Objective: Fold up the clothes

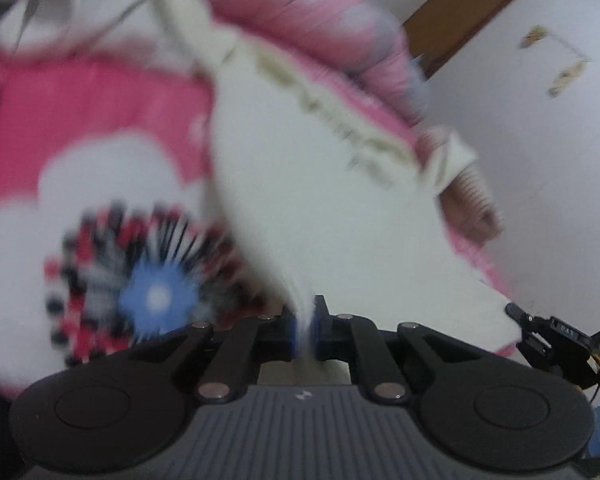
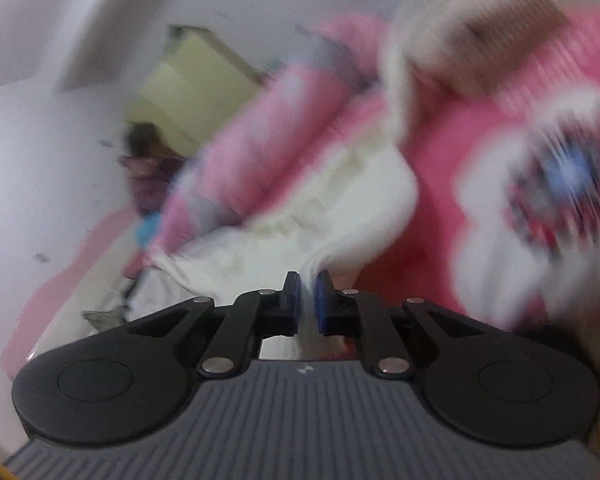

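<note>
Holding the white garment [image 1: 320, 184] up by one edge between them, both grippers seem to be spreading it taut above the pink bedspread [image 1: 100, 112], probably to square it before a fold. The left gripper [image 1: 306, 328] has its blue-padded fingers [image 1: 293, 330] drawn narrow, pinching a bunched edge of white cloth. In its view the right gripper [image 1: 520, 326] grips the same cloth's far right corner. The right wrist view shows those fingers [image 2: 323, 300] likewise nearly together, with a thin fold of the garment caught between the pads. Heavy blur hides the garment's shape. A rolled pink-and-grey blanket [image 2: 260, 148] lies beyond it on the bed.
</note>
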